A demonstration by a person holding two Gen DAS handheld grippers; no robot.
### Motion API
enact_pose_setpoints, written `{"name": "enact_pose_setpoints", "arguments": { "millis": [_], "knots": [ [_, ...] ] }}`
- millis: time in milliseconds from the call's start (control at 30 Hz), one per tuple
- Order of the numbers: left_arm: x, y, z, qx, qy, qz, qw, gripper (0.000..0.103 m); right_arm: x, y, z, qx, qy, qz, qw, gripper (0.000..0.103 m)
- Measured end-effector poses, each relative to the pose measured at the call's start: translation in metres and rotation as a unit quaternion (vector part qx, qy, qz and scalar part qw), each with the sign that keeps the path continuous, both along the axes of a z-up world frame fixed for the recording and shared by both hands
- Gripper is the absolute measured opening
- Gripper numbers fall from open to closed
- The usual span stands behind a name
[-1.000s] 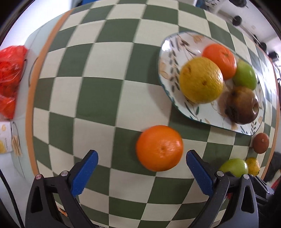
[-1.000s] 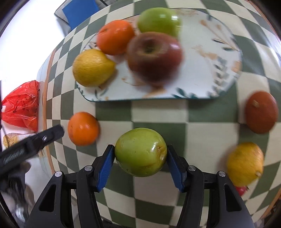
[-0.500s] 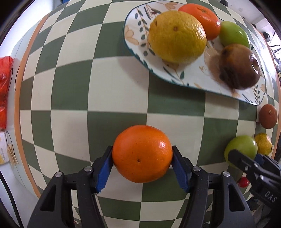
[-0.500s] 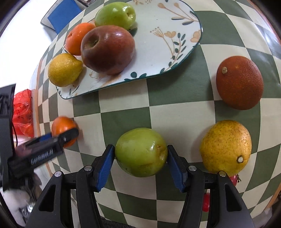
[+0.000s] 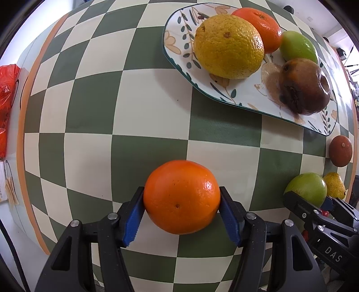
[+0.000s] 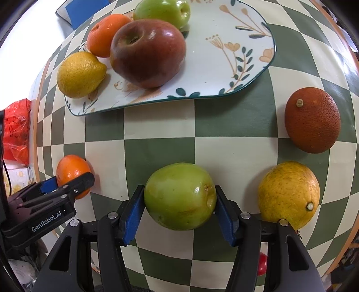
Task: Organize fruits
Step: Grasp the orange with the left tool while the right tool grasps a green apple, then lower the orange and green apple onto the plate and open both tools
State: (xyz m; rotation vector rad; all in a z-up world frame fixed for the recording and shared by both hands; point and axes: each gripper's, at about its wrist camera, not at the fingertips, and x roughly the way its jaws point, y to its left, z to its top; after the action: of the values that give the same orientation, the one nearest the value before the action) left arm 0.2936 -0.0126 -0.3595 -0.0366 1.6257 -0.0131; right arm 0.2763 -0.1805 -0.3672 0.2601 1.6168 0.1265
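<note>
Fruits are being gathered onto the plate (image 6: 235,76), and the step in hand is a double pick: both grippers are clamped on a piece ready to carry over.

The bench (image 5: 94,96), under a green-and-cream checked cloth, carries everything. The plate lies toward its far edge and holds four pieces, bunched at its left end: a dark red apple (image 6: 147,52), a large yellow citrus (image 5: 227,46), an orange (image 5: 260,28) and a green apple (image 6: 162,10). The plate's right end is bare.

Four pieces are off the plate, along the near side of the bench. The left gripper (image 5: 180,212) has its jaws pressed on a second orange (image 5: 181,196), near the left edge; these jaws have just been closing onto it. The right gripper (image 6: 179,211) has its jaws clamped on a second green apple (image 6: 179,195). Just beside that apple, toward the right edge, sits a yellow lemon (image 6: 288,194), and beyond it a reddish-brown orange (image 6: 311,120).

Count: two green apples, one red apple, three oranges, two yellow citrus.

The next move probably calls for lifting both fruits clear and setting them on the bare end of the plate, without nudging the crowded pieces.
</note>
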Motion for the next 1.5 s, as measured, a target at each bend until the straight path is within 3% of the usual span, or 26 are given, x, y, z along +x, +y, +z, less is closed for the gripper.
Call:
{"name": "enact_pose_setpoints", "arguments": {
  "millis": [200,333,467,567,700,867,1100,1200,1267,1333,1367,1500],
  "knots": [
    [-0.001,0.010,0.031,-0.028,-0.019,0.012,0.9993,0.060,-0.007,-0.003,0.006,0.015,-0.008,-0.007,1.000,0.061],
    [0.016,0.021,0.080,-0.071,-0.052,0.028,0.9957,0.060,-0.005,-0.009,0.030,0.058,-0.028,-0.034,0.997,0.061],
    [0.059,0.019,0.130,-0.091,-0.095,0.023,0.9911,0.060,0.012,-0.022,0.069,0.098,-0.065,-0.064,0.991,0.061],
    [0.104,0.012,0.138,-0.083,-0.108,0.010,0.9906,0.061,0.043,-0.035,0.092,0.104,-0.091,-0.079,0.987,0.061],
    [0.151,0.007,0.124,-0.061,-0.098,-0.005,0.9933,0.061,0.095,-0.055,0.089,0.073,-0.095,-0.092,0.988,0.061],
    [0.200,0.003,0.078,-0.042,-0.037,-0.010,0.9984,0.061,0.136,-0.075,0.060,0.032,-0.065,-0.089,0.993,0.061],
    [0.211,-0.001,0.037,-0.032,0.028,-0.026,0.9988,0.062,0.150,-0.081,0.034,0.025,-0.034,-0.082,0.996,0.062],
    [0.210,0.001,0.037,-0.037,0.031,-0.022,0.9986,0.062,0.151,-0.080,0.030,0.025,-0.029,-0.081,0.996,0.062],
    [0.209,0.002,0.041,-0.043,0.024,-0.018,0.9986,0.070,0.151,-0.082,0.029,0.025,-0.026,-0.085,0.996,0.062],
    [0.208,0.002,0.046,-0.037,0.015,-0.019,0.9990,0.092,0.151,-0.084,0.029,0.030,-0.023,-0.090,0.995,0.070],
    [0.207,0.002,0.050,-0.032,0.009,-0.019,0.9993,0.092,0.152,-0.084,0.030,0.027,-0.022,-0.092,0.995,0.079],
    [0.199,0.006,0.062,-0.021,-0.010,-0.014,0.9996,0.093,0.152,-0.083,0.038,0.011,-0.026,-0.089,0.996,0.092]
  ]
}}
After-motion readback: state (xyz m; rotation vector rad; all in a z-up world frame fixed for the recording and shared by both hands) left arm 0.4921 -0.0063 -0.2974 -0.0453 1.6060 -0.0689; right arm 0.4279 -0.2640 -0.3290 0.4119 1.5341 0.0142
